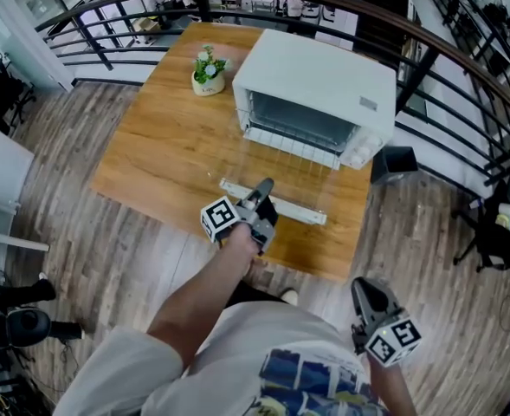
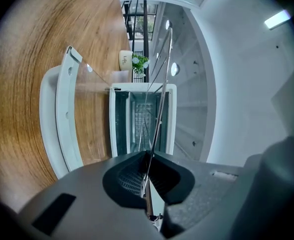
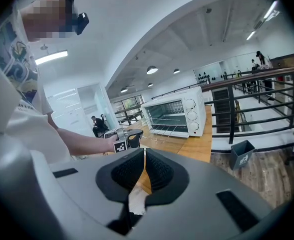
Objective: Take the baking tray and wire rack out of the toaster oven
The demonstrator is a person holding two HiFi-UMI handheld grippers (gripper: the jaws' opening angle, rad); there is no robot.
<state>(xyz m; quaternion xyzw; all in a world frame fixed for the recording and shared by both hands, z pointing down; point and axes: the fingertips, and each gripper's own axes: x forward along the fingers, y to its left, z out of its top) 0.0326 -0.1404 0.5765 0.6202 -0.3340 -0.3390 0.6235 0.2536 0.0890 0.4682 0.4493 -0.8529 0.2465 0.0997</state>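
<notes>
A white toaster oven [image 1: 315, 94] [image 2: 142, 119] [image 3: 174, 115] stands on the wooden table [image 1: 151, 146] with its glass door folded down flat. The door's white handle [image 1: 306, 214] [image 2: 62, 119] points toward me. The wire rack [image 1: 289, 154] [image 2: 159, 99] [image 3: 161, 129] sticks partway out of the oven mouth over the door. My left gripper [image 1: 263, 189] [image 2: 147, 184] is shut on its front edge, which shows edge-on as a thin line. I cannot make out the baking tray. My right gripper [image 1: 364, 293] [image 3: 144, 159] hangs low by my side, off the table, shut and empty.
A small potted plant [image 1: 208, 72] [image 2: 139, 62] sits on the table left of the oven. A black railing [image 1: 436, 42] curves behind and to the right of the table. A dark bin [image 1: 397, 161] [image 3: 242, 154] stands on the floor by the table's right side.
</notes>
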